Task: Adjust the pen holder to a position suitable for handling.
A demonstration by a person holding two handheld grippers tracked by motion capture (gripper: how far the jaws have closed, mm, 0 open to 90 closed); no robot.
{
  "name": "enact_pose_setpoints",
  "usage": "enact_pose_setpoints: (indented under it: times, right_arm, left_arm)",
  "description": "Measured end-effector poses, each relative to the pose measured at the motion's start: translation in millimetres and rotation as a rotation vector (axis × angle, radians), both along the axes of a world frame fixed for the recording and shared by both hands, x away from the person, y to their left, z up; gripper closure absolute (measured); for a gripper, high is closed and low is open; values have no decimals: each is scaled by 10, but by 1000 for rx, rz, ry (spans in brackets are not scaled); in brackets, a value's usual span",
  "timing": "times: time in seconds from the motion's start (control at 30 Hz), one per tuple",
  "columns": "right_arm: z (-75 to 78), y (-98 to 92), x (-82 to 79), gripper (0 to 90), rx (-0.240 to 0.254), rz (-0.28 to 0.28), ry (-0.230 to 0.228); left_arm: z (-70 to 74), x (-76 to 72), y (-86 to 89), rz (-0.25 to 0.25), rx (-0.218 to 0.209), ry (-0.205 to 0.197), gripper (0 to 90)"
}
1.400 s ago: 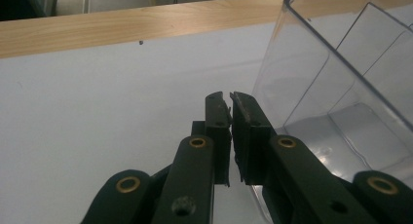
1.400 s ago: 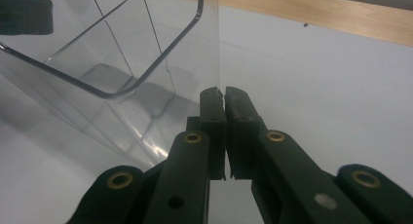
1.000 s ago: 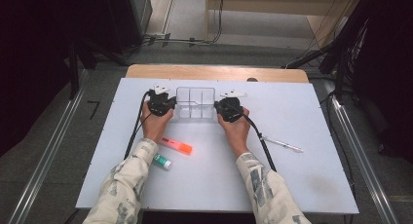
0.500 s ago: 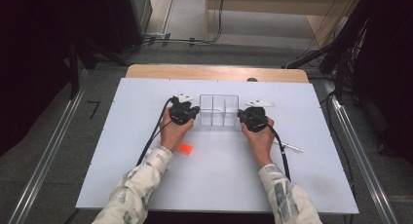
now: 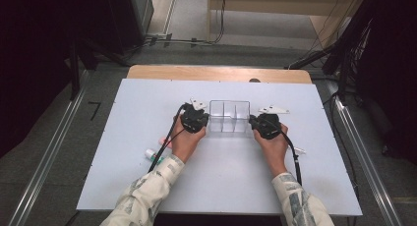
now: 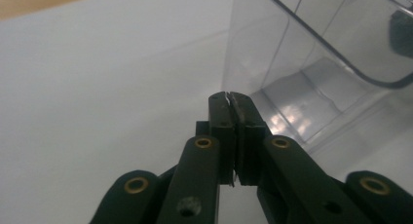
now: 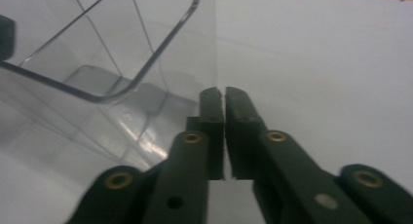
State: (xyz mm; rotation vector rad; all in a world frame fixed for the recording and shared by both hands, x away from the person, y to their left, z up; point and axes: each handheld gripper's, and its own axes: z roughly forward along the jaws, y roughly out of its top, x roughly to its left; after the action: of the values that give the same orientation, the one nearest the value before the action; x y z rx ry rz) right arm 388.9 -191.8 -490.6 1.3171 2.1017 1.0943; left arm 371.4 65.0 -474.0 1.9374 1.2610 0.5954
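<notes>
A clear plastic box (image 5: 229, 118) with inner dividers stands mid-table. My left gripper (image 5: 208, 120) is at its left end, shut on the end wall; in the left gripper view the jaws (image 6: 229, 95) pinch the wall's edge, and the box (image 6: 316, 63) rises to the right. My right gripper (image 5: 251, 123) is at the box's right end. Its jaws (image 7: 224, 91) have just been opening and stand a narrow slit apart. The edge of the box (image 7: 97, 53) runs down into that slit.
On the white table (image 5: 147, 103), a white tube with a green end (image 5: 149, 153) and a pink-orange marker (image 5: 164, 141) lie by my left forearm. A pen (image 5: 299, 150) lies beside my right wrist. A wooden strip (image 5: 219, 72) borders the far edge.
Both hands and the clear box between them have moved to the right across the table. The orange marker is now mostly covered by the left forearm.
</notes>
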Motion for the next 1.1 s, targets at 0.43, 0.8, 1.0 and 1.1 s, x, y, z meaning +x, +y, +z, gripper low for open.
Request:
enact_pose_setpoints:
  times: [0.43, 0.8, 1.0, 1.1]
  right_arm:
    - [190, -523, -297, 471, -3, 12, -20]
    - [132, -920, -652, 300, -16, -39, -1]
    - [109, -1148, -818, 274, -1, -59, -10]
    - [85, -1212, -867, 265, -4, -67, -1]
  left_arm:
    - [121, -425, 866, 254, -152, -97, 342]
    - [-55, -888, 1520, 349, -204, -90, 259]
    - [-90, -1123, 1676, 330, -197, -93, 243]
    - [-131, -1212, 1703, 316, -191, -82, 241]
